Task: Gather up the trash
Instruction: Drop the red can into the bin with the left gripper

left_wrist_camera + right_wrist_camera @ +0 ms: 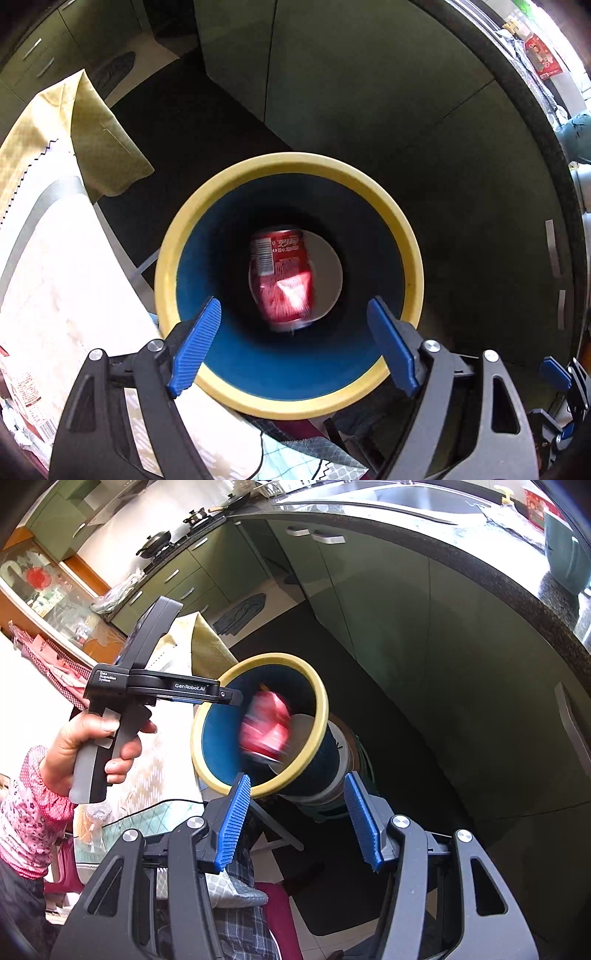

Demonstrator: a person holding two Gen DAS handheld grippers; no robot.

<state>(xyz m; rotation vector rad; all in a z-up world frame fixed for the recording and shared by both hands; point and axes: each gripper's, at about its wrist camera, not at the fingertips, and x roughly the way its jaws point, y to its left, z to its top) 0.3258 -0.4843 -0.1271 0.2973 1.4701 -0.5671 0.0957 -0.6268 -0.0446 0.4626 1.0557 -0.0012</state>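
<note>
A round bin with a yellow rim [413, 258] and a blue inside sits straight below my left gripper [293, 302]. A red drink can [282, 277], blurred, is loose inside the bin, apart from both blue pads. The left jaws stand wide open with nothing in them. In the right wrist view the same bin [321, 701] shows the blurred can [267, 723] in its mouth, and a hand [96, 746] holds the left tool at the rim. My right gripper [295, 779] hangs open and empty, short of the bin.
A table with a pale patterned cloth [55, 277] and a yellow cloth [103, 140] lies left of the bin. Green cabinet doors [388, 609] under a dark curved counter [517, 583] stand behind and to the right. A dark mat [461, 221] covers the floor around the bin.
</note>
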